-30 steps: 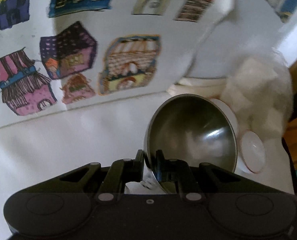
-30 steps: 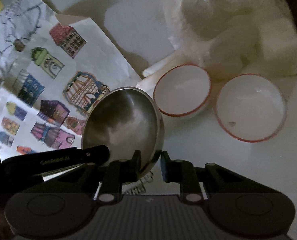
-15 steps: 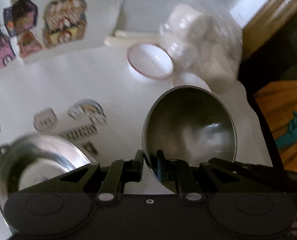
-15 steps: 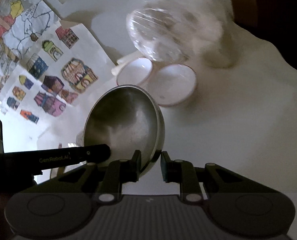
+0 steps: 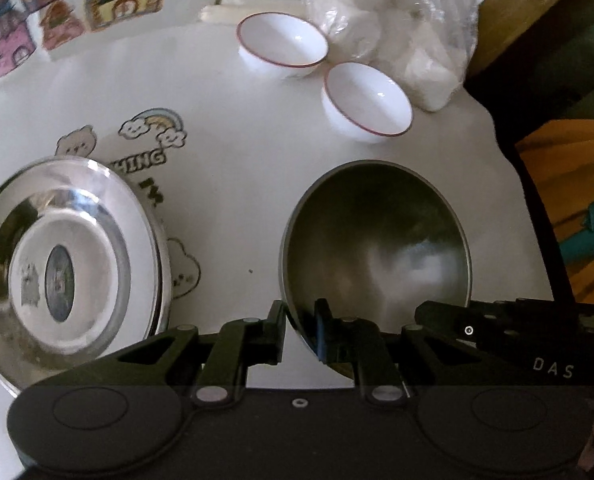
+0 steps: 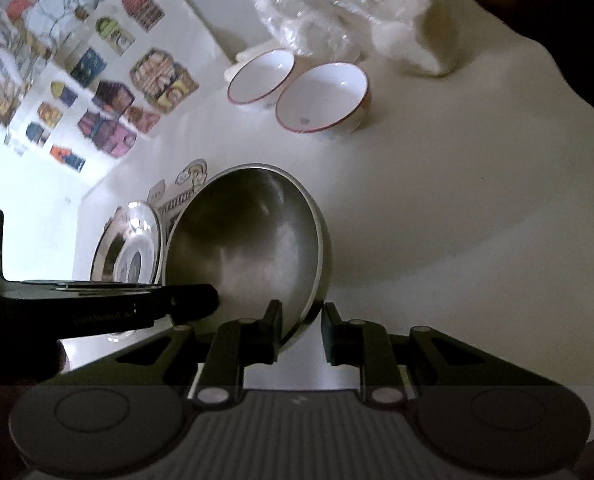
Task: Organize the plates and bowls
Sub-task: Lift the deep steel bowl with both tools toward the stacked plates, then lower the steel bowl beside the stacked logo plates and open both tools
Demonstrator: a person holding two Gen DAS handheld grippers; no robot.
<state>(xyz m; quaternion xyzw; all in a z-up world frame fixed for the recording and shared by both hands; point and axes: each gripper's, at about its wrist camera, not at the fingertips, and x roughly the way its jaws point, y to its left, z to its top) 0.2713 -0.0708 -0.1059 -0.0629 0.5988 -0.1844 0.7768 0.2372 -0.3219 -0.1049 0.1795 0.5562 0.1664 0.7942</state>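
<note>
Steel bowl (image 5: 377,248) sits between both of our grippers, tilted so its dull inside faces the cameras. Our left gripper (image 5: 301,330) has the near rim between its fingers, jaws narrow; the wall of the bowl runs through the gap, one finger outside and the blue-padded one inside, and the pads appear to press on it. Our right gripper (image 6: 301,330) takes the same bowl (image 6: 249,248) at its near edge: the left finger lies against the inside of the rim, while a sliver of white table shows between the outer wall and the right pad, so we cannot tell how firm that grip is. In the right wrist view, the dark body of the left gripper (image 6: 201,304) reaches in from the left onto the bowl's rim. Left of the bowl, a shiny steel plate (image 5: 69,264) rests on the white table (image 5: 237,140), over some cartoon stickers (image 5: 153,128). Farther back, two white bowls with red rims (image 5: 283,46) (image 5: 367,100) stand just beside each other, the rear one close to a clear plastic bag of white blocks (image 5: 393,32). Sheets of coloured house drawings (image 6: 109,92) lie along the far left of the table.
</note>
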